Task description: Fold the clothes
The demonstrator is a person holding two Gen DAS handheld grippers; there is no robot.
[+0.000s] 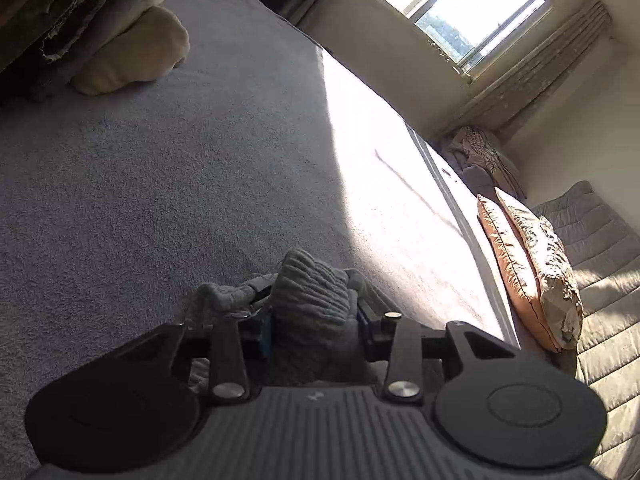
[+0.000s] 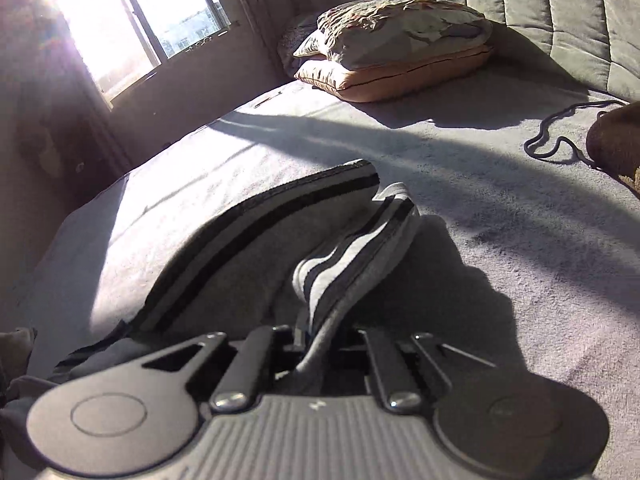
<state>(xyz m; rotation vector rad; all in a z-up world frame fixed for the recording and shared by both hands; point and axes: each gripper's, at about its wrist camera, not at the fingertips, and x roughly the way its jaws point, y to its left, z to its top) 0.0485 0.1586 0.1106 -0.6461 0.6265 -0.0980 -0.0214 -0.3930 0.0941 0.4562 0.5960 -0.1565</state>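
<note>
In the left wrist view my left gripper [image 1: 314, 326] is shut on a bunched grey ribbed waistband [image 1: 310, 292] of a garment, held just above the grey bed cover [image 1: 160, 168]. In the right wrist view my right gripper [image 2: 320, 340] is shut on a grey garment with black and white side stripes [image 2: 340, 256]. One striped leg [image 2: 256, 232] lies stretched out to the left on the bed cover [image 2: 500, 220]. The fingertips of both grippers are hidden by cloth.
A pile of folded clothes [image 1: 100, 28] sits at the far left of the bed. Two cushions [image 2: 396, 48] [image 1: 528, 264] lie by the padded headboard [image 2: 540, 8]. A dark cord [image 2: 560, 136] lies at right. A sunlit window [image 1: 448, 4] is beyond the bed.
</note>
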